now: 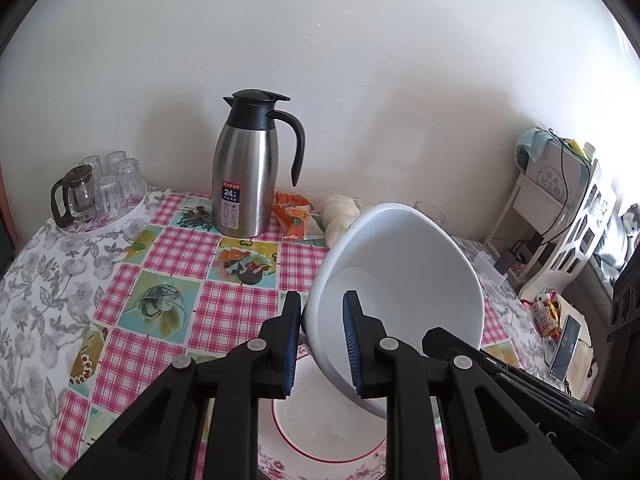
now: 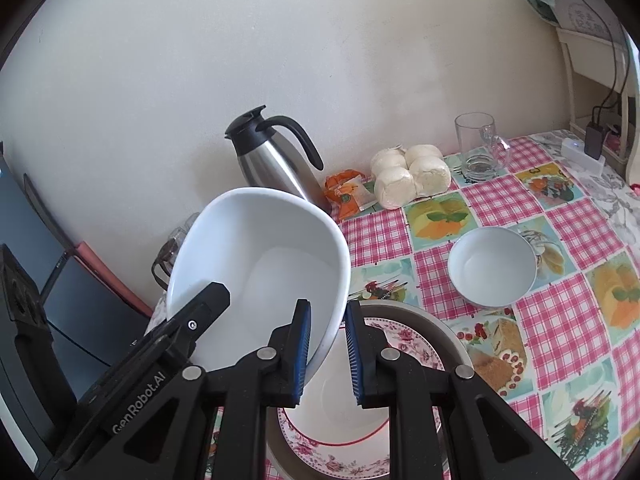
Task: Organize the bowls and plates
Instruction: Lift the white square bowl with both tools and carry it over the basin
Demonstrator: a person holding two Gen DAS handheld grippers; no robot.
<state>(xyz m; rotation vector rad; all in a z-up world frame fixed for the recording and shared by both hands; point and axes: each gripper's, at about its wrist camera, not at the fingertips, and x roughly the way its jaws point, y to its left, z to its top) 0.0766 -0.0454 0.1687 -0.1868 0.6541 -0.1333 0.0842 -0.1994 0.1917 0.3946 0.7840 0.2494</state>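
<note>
- Big white bowl (image 1: 396, 280) is off the desk (image 1: 168, 248), tilted, its opening facing the cameras, held from two sides.
- Left hand-held gripper (image 1: 322, 344): jaws narrow, clamped on the bowl's rim on its left side; one blue pad inside the bowl, the other outside.
- Right hand-held gripper (image 2: 328, 354): jaws narrow, pinching the opposite rim the same way, one pad (image 2: 303, 352) inside, one out.
- Each wrist view shows the other gripper's black body at the far side of the bowl.
- Below the bowl: a floral plate (image 2: 352, 432) with a red ring, lying in a grey-rimmed dish (image 2: 440, 332). Bowl hangs above it, apart from it.
- Small white bowl (image 2: 491, 266) stands upright on the desk, right of the plate, empty.
- Against the wall: steel jug (image 1: 250, 168) with black handle, orange packet (image 1: 294, 216) just beside it, then a bag of white buns (image 2: 410, 176), then a glass mug (image 2: 480, 146).
- Far left corner: round tray (image 1: 108, 216) with upturned glasses (image 1: 116, 180) and a small glass pot (image 1: 74, 196).
- Desk cover is pink check with food pictures.
</note>
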